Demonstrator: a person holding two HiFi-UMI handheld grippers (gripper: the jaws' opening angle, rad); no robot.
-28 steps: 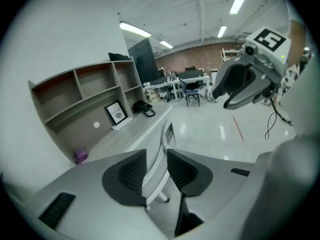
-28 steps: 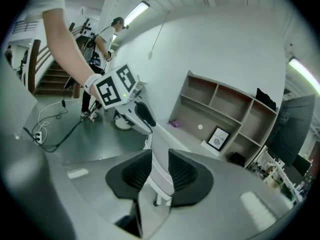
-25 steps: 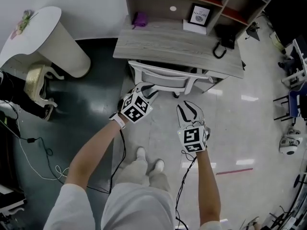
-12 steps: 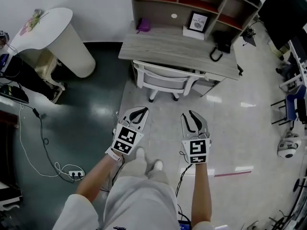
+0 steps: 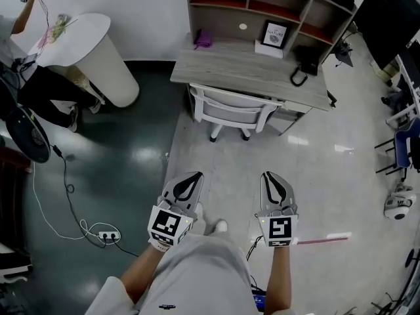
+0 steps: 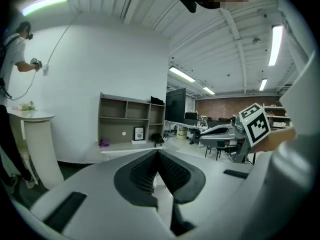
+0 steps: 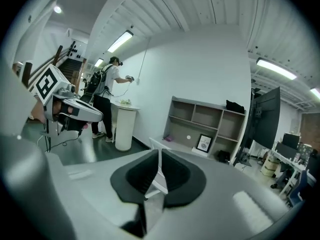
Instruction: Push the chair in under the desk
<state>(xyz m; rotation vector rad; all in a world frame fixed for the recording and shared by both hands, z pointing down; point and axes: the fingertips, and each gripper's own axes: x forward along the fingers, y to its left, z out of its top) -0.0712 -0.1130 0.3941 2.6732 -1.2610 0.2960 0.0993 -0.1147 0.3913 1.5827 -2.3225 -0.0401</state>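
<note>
A white chair (image 5: 233, 112) stands tucked against the grey wooden desk (image 5: 249, 71), its seat under the top. Both grippers hang well back from it, close to my body and over the floor. My left gripper (image 5: 195, 174) is shut with nothing in it, and its tips (image 6: 157, 151) meet as they point toward the desk. My right gripper (image 5: 268, 174) has just been closing, and its tips (image 7: 159, 151) now come together with nothing between them. Neither gripper touches the chair.
A shelf unit (image 5: 275, 5) stands on the desk with a picture frame (image 5: 274, 33), a purple item (image 5: 203, 39) and a black bag (image 5: 303, 61). A white pedestal table (image 5: 98, 51) and a person (image 5: 46, 90) are at left. A power strip (image 5: 105, 235) lies on the floor.
Both grippers have drawn back from the chair toward my body. The left one left the chair's back and shut. The right jaws closed. The chair stays under the desk.
</note>
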